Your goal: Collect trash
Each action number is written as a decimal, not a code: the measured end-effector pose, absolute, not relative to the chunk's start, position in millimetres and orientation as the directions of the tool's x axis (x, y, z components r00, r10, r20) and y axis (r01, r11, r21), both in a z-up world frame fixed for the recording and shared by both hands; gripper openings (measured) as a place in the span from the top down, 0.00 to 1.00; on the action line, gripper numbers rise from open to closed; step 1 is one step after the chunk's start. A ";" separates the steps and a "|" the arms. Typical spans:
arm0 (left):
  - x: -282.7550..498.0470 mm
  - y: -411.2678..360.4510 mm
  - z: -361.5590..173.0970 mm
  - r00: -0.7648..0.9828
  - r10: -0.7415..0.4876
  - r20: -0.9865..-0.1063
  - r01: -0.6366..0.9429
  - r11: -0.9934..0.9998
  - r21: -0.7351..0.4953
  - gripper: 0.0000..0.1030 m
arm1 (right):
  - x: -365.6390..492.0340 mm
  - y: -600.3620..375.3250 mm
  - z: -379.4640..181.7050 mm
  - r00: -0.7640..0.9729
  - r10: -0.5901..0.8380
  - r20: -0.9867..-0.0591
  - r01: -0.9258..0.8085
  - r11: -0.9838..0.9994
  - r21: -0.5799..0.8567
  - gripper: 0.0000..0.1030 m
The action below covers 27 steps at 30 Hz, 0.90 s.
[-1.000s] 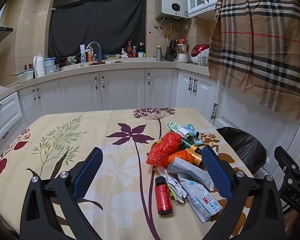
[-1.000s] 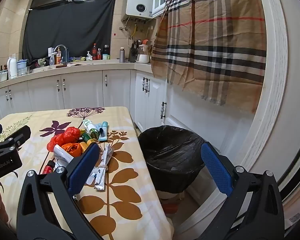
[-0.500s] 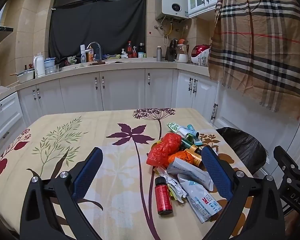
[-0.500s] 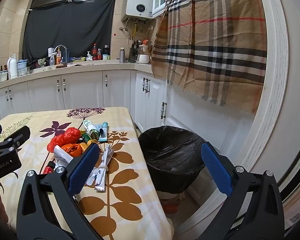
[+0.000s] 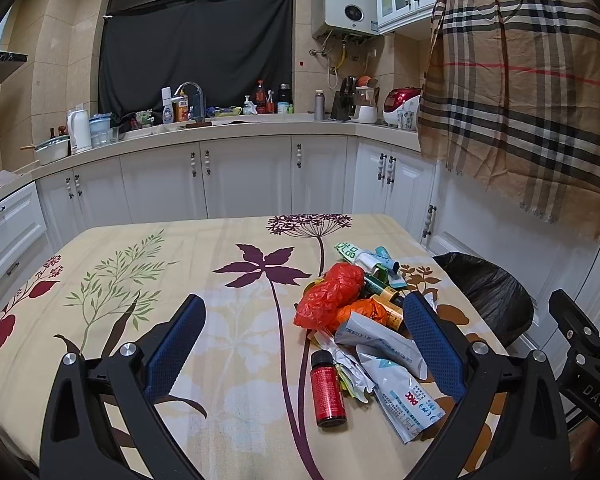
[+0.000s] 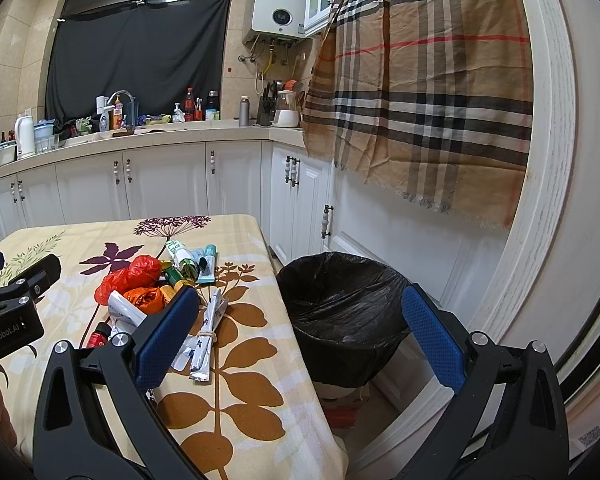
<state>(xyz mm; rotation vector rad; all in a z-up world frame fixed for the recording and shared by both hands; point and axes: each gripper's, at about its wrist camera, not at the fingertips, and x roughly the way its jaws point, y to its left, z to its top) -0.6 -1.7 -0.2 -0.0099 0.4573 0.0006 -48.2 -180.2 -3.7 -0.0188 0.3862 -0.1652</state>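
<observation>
Left wrist view shows the left gripper (image 5: pixel 300 344) spread wide and empty above the table (image 5: pixel 140 280), its jaws straddling the trash pile (image 5: pixel 360 320), probably lining up a first pick. Beside the pile's far edge stands the black-lined bin (image 6: pixel 340 304). The right gripper (image 6: pixel 300 332), equally wide and empty, hangs near the bin's rim, likely waiting its turn.

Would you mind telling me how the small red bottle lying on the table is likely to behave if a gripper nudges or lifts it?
The red bottle lies on its side, so a nudge would probably roll it. It looks rigid and smooth, so it may slip between pads. Being small, it is probably light.
</observation>
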 end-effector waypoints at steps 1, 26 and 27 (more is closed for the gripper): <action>-0.5 -1.5 -0.3 0.897 -0.002 -0.442 -0.003 1.000 -0.010 0.07 | -49.6 -180.9 -3.5 0.913 -0.163 -0.373 0.156 0.987 -0.049 0.04; -1.4 1.3 -9.6 0.893 -0.001 -0.451 -0.003 1.000 -0.009 0.07 | -49.1 -180.0 -4.0 0.914 -0.163 -0.373 0.156 0.987 -0.048 0.04; -1.9 1.6 -10.3 0.893 -0.001 -0.450 -0.003 1.000 -0.008 0.07 | -49.2 -179.9 -3.9 0.914 -0.163 -0.372 0.156 0.987 -0.048 0.04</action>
